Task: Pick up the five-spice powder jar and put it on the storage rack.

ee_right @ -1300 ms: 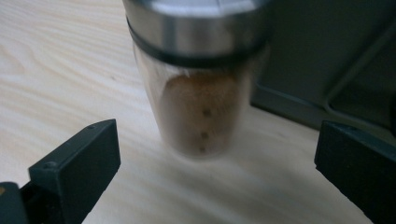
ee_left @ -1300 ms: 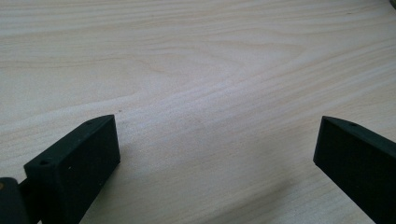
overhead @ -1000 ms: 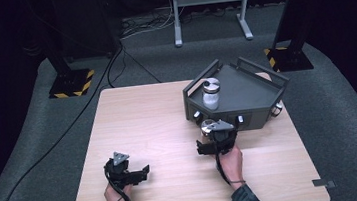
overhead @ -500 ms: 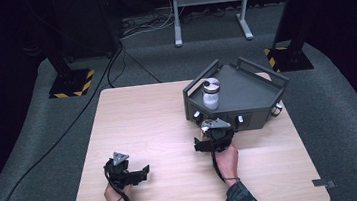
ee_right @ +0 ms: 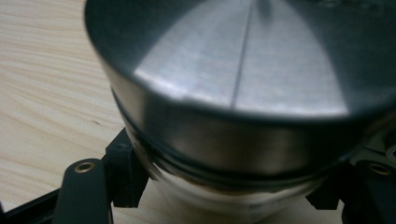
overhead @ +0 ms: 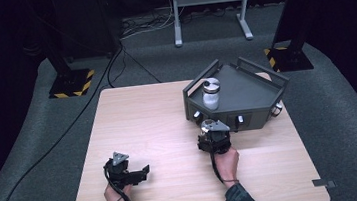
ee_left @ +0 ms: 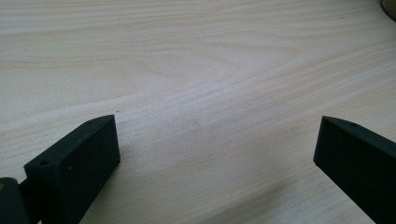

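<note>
Looking down from the high view, we see a pale wooden surface (overhead: 159, 127) on grey carpet, a dark tray (overhead: 246, 91) holding one jar (overhead: 211, 93), and dark room edges. Our left tongs (ee_left: 215, 154) stand released over bare wood. Our right tongs (ee_right: 233, 196) have just been closing and clench a metal-lidded jar (ee_right: 233, 107) beside the tray; its body is cut off.

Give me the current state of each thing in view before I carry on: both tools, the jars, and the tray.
Right tool: jaws have just closed on the metal-lidded jar, pads at its sides.
Metal-lidded jar: upright, lid on, gripped, just in front of the tray.
Left tool: jaws wide open, nothing between them, over bare table.
White jar: upright, lid on, standing in the tray, untouched.
Grey tray: on the table's far right corner.
</note>
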Demonstrator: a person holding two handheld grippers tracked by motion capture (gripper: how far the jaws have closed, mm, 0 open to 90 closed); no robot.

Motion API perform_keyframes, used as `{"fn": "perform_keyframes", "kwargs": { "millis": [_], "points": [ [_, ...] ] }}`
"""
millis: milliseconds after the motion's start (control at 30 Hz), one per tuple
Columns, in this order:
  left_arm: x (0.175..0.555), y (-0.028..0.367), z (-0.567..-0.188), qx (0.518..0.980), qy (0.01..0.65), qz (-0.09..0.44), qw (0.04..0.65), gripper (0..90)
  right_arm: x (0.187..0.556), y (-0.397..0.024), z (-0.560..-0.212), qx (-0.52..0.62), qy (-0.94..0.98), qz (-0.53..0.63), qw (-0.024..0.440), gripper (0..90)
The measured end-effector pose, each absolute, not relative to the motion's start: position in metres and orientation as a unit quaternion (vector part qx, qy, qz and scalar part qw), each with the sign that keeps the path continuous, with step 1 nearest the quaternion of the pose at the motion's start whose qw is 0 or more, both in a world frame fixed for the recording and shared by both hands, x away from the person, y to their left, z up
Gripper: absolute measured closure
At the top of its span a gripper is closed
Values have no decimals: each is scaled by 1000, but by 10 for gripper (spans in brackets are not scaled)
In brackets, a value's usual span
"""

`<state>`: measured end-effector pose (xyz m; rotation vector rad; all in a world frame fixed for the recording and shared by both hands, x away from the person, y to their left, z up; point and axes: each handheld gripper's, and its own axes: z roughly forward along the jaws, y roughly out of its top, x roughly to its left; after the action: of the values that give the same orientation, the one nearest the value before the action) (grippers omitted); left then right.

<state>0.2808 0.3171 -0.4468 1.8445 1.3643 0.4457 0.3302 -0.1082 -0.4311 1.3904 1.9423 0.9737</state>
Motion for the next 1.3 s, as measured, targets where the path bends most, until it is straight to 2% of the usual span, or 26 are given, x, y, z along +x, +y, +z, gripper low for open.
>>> {"fn": "perform_keyframes", "kwargs": {
  "millis": [667,1300],
  "points": [
    [281,318,-447,725,537,173,394,3,327,-123,-425,502,733,382,254,304],
    [281,318,-447,727,536,174,392,2,307,-149,-414,488,741,381,259,303]
  ]
}}
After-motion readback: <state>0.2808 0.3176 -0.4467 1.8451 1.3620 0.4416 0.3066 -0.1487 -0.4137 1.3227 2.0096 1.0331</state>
